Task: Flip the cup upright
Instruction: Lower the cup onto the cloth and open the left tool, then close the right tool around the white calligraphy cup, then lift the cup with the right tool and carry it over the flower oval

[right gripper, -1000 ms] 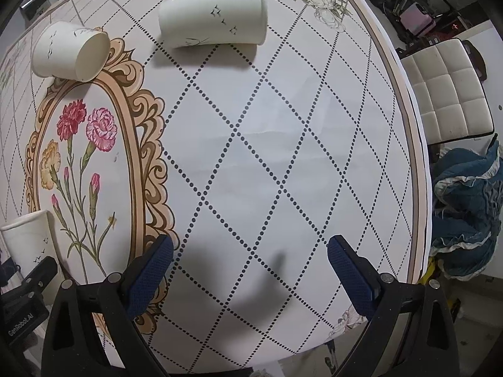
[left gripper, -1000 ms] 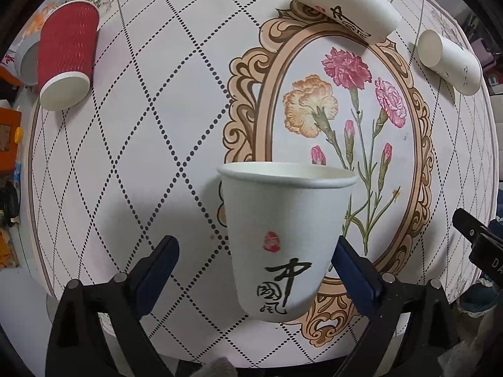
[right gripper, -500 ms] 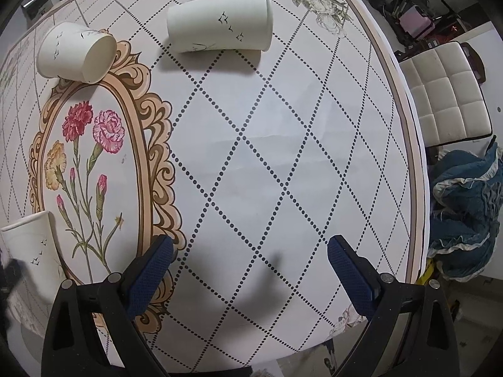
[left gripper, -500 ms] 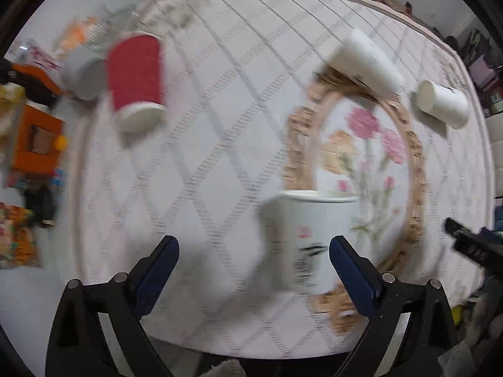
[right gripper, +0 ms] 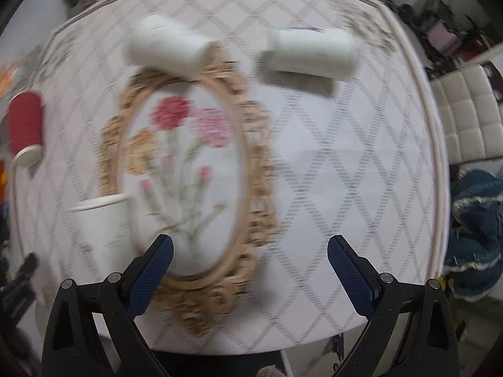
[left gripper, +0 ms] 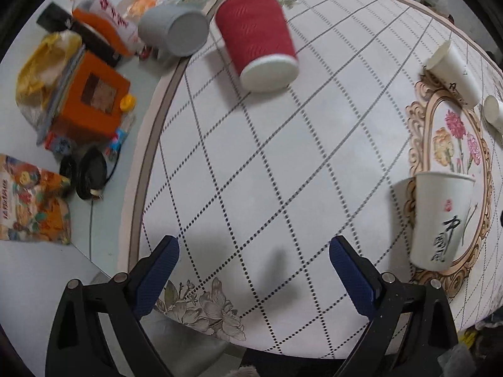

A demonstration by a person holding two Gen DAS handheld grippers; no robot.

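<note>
We hold our left gripper [left gripper: 254, 278] above the near edge of the round table [left gripper: 314, 157], its blue-padded jaws spread wide with nothing between them but the diamond-patterned tablecloth. The white paper cup with black calligraphy [left gripper: 440, 216] stands upright, mouth up, on the lower part of the ornate oval flower frame [left gripper: 422, 144], off to the right of that gripper and apart from its fingers. Ahead of us a red ribbed paper cup [left gripper: 257, 37] lies on its side with its white rim turned toward us, and just beside it, at the table's edge, a grey cup [left gripper: 174, 28] also lies tipped over. Two more white paper cups lie on their sides at the far right, one [left gripper: 454, 73] touching the top of the frame and another [left gripper: 493, 113] partly cut off by the edge of the view. To the left of the tablecloth sit an orange box [left gripper: 91, 100] and a patterned packet [left gripper: 31, 201]. Our right gripper [right gripper: 250, 271] is likewise splayed open and empty, hovering over the lower part of the frame; this view is blurred, yet we make out the upright cup [right gripper: 102, 223] just to the left of its left finger, and two white cups [right gripper: 169, 44] [right gripper: 309, 51] lying on their sides beyond.
</note>
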